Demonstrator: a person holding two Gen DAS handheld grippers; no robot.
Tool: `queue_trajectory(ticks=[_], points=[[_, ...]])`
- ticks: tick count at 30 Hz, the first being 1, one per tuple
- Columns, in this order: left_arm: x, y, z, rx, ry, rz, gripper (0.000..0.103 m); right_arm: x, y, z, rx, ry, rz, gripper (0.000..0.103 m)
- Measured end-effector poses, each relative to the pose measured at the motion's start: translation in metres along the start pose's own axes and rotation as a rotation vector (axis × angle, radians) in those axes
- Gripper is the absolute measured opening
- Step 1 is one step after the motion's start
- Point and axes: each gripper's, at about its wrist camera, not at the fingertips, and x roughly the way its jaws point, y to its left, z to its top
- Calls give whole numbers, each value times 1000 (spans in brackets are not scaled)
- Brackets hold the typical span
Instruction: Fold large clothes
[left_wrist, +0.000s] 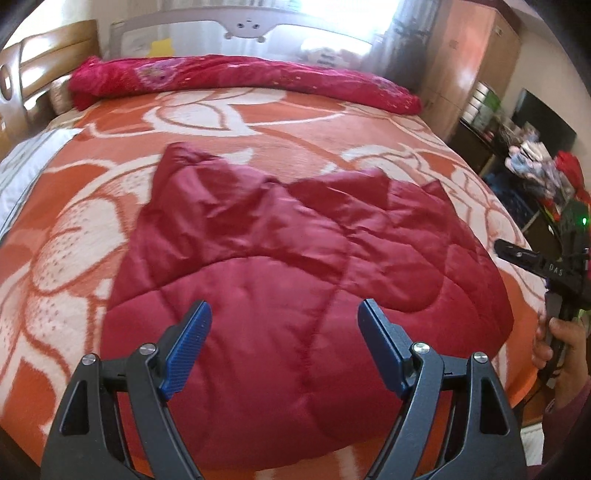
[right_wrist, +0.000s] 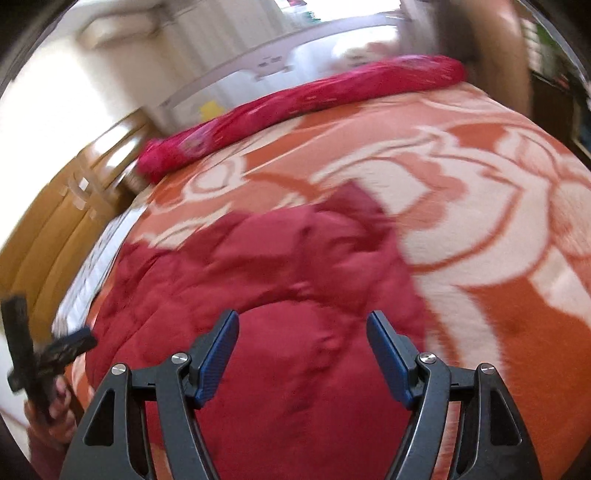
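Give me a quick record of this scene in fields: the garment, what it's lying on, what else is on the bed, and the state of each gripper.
garment: dark red quilted jacket, lying spread out, partly folded
surface: bed with orange and cream floral blanket
far end of bed: rolled pink-red quilt lying across it
left gripper: open, above the jacket's near part, holding nothing
right gripper: open, above the jacket, holding nothing
image quality: right wrist view is motion-blurred

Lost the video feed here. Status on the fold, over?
Left hand-held gripper open, empty; right hand-held gripper likewise. Red quilted jacket partly folded on the bed. Nothing in the way.
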Motion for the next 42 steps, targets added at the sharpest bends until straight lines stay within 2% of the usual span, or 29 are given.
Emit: queue_trajectory(ticks=[4, 6, 9, 13, 19, 26, 29, 33, 37, 42], points=[[14, -18, -2, 42, 27, -4, 82, 25, 43, -9, -116, 59, 23, 72], [25, -23, -2, 87, 47, 10, 82, 42, 58, -12, -178, 83, -24, 72], [50, -16, 1, 92, 106, 51, 82, 65, 60, -12, -204, 113, -67, 74], [72, 6, 14, 35, 117, 87, 87, 98, 44, 0, -156, 178, -93, 80], [98, 24, 33, -31, 163, 144, 88, 131, 24, 21, -71, 221, -142, 80], [136, 47, 59, -97, 226, 223, 89, 151, 0, 38, 41, 243, -134, 80], [150, 68, 64, -172, 243, 207, 93, 153, -16, 39, 121, 229, -100, 80], [157, 87, 57, -251, 253, 171, 99, 153, -25, 37, 163, 208, -81, 80], [150, 84, 54, -244, 237, 180, 99, 156, -23, 37, 164, 203, -85, 80], [118, 79, 54, -237, 167, 142, 98, 154, -22, 37, 170, 189, -71, 80]])
